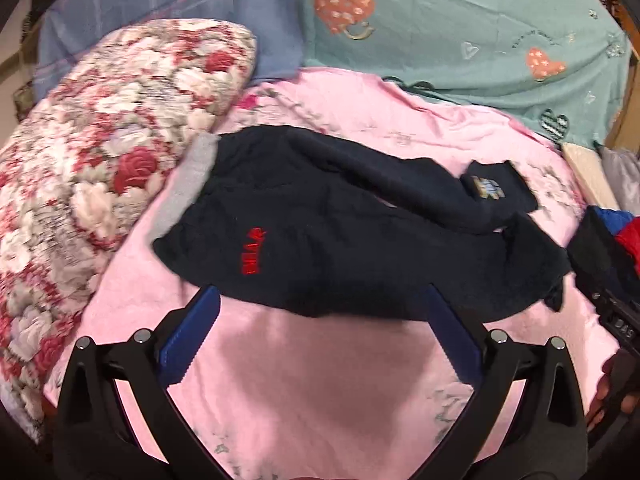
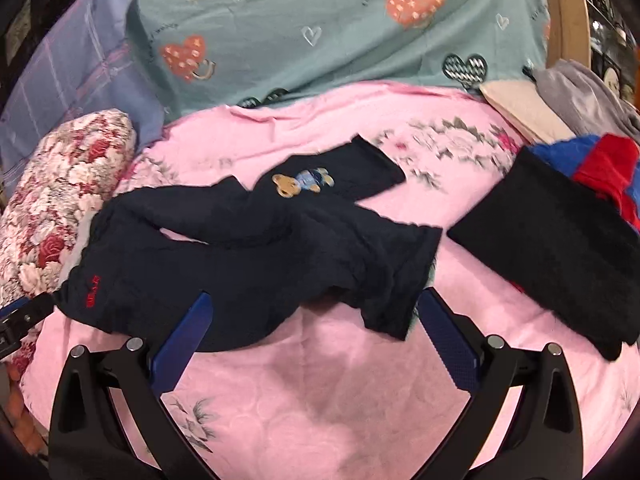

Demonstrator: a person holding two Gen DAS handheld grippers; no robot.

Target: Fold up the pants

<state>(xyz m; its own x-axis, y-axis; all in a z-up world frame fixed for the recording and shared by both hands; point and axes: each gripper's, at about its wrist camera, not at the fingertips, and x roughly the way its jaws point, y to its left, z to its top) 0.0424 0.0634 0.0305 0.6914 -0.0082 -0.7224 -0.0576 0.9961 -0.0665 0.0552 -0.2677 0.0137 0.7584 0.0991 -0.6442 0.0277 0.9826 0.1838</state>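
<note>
Dark navy fleece pants (image 1: 340,240) lie unfolded and rumpled across a pink floral bedsheet (image 1: 304,392), waistband toward the left, legs running off to the right. Red embroidered logo (image 1: 252,250) sits near the waist; small teddy-bear patch (image 2: 302,183) on the far leg, close to its cuff. The two legs split apart w/ a strip of pink showing between them.

Left gripper (image 1: 320,320) has its blue-padded fingers (image 1: 192,336) spread wide, nothing between them. It sits just at the near edge of the pants, below the waist/hip area; fingertips look to be right at the fabric hem, though blur makes contact hard to call. Right gripper (image 2: 314,320) is likewise wide apart and holding nothing, its fingertips at the near edge of the closer leg, approx. by the crumpled cuff end.

In the right wrist view the left gripper's black frame shows at the far left edge, beside the waistband corner.

Red-and-white rose-patterned quilt (image 1: 92,152) is bunched just left of the waist. Teal heart-print cloth (image 1: 460,32) and a blue plaid cloth (image 1: 160,4) lie behind. Folded black garment (image 2: 552,256) rests to the right of the leg cuffs, near but apart, w/ a red-and-blue garment (image 2: 600,168) behind it.
</note>
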